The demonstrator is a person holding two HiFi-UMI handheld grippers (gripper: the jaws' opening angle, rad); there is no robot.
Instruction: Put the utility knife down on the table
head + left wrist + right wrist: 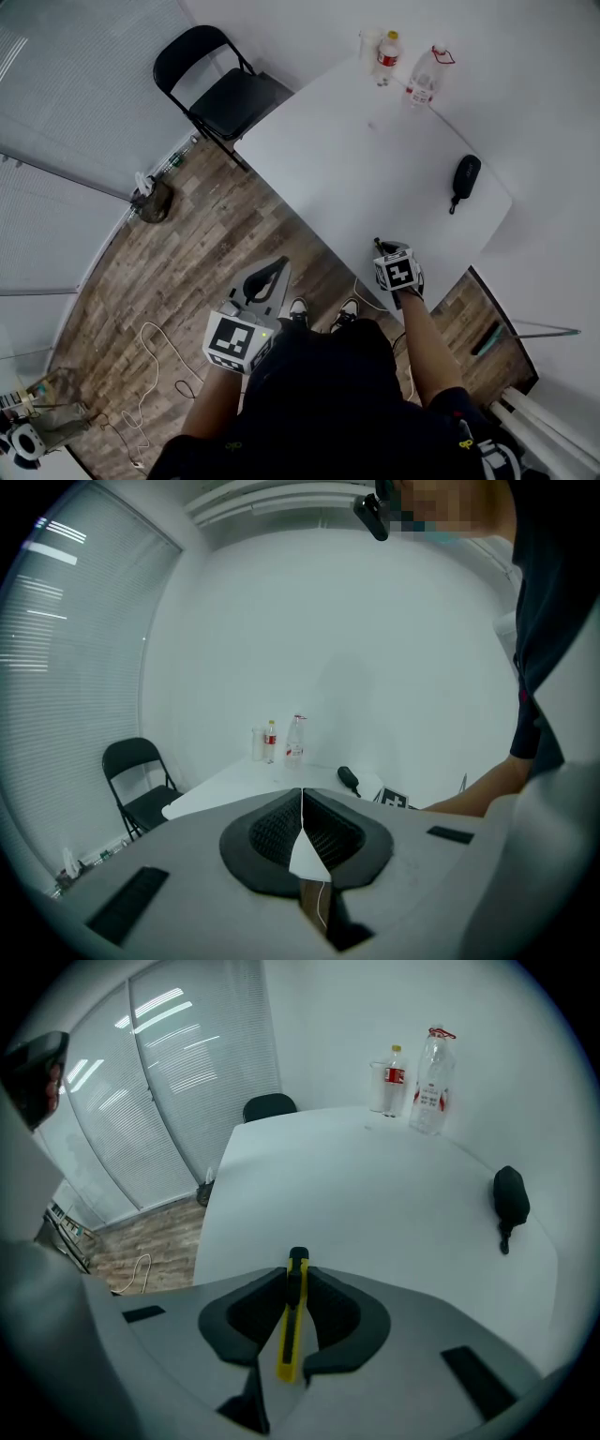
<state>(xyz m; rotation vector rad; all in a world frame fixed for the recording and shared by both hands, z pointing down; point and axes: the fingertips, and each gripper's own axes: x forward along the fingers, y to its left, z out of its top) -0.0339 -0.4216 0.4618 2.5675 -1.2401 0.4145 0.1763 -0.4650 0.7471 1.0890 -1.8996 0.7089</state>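
A yellow and black utility knife (pixel 292 1312) is clamped between the jaws of my right gripper (pixel 297 1279), its black tip poking out forward. In the head view that right gripper (pixel 380 247) hovers over the near edge of the white table (pixel 356 159), and the knife (pixel 378 246) shows only as a small dark tip. My left gripper (pixel 274 272) is held off the table over the wooden floor, jaws pressed together with nothing between them; the left gripper view shows the same left gripper (pixel 302 801) with its pads meeting.
On the table lie a black pouch with a strap (pixel 464 178) at the right and two plastic bottles (pixel 387 56) and a cup at the far end. A black folding chair (pixel 225 94) stands by the table's left side. A white cable (pixel 159 361) trails on the floor.
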